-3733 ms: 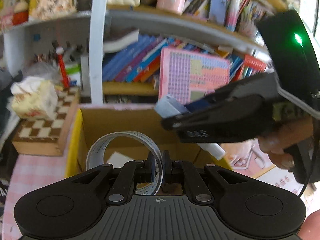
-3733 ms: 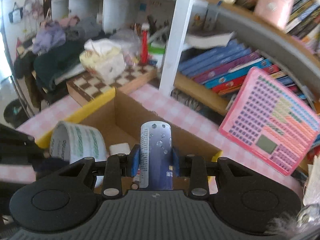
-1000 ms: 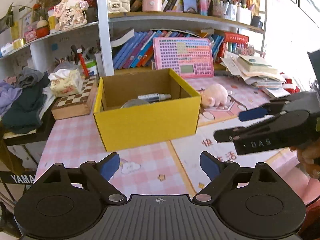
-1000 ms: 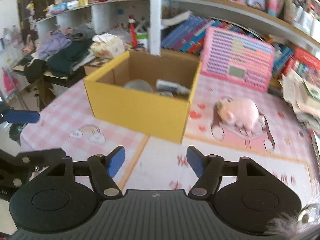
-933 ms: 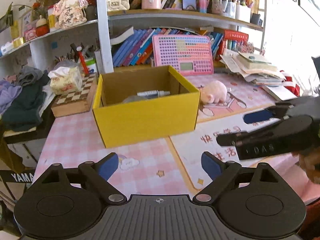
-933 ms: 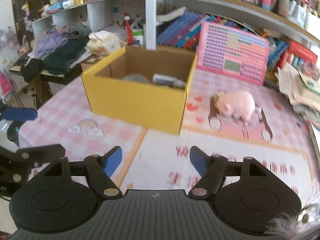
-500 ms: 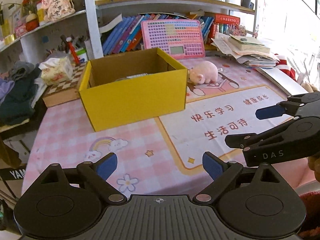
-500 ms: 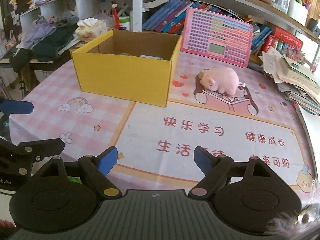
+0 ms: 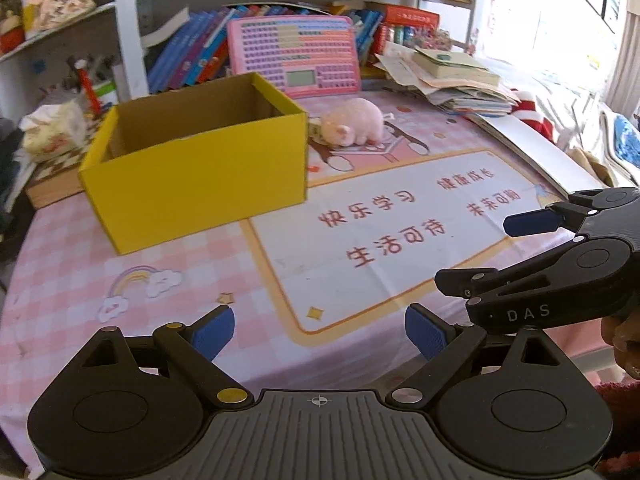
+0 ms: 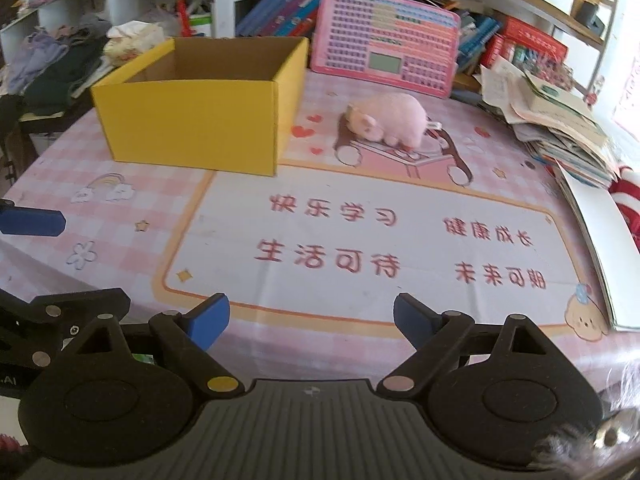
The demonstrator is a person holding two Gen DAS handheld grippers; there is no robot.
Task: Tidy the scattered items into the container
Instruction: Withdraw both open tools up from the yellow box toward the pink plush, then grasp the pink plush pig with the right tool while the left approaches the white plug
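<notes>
The yellow cardboard box (image 9: 196, 184) stands on the pink tablecloth, far left of centre; it also shows in the right wrist view (image 10: 192, 116). Its contents are hidden behind its front wall. A pink plush pig (image 9: 354, 122) lies on the table just right of the box, also in the right wrist view (image 10: 386, 120). My left gripper (image 9: 318, 330) is open and empty, low over the table's near edge. My right gripper (image 10: 310, 320) is open and empty, beside the left one; it shows at the right of the left wrist view (image 9: 532, 248).
A pink keyboard toy (image 10: 384, 54) leans against the bookshelf behind the box. A stack of books and papers (image 10: 556, 120) lies at the right. A chessboard box and tissue pack (image 9: 52, 136) sit left of the box. A printed mat (image 10: 360, 240) covers the table's middle.
Both grippers let go of the tape roll and the tube into the box, opened, and pulled back and down toward the table's near edge. The box now looks farther away.
</notes>
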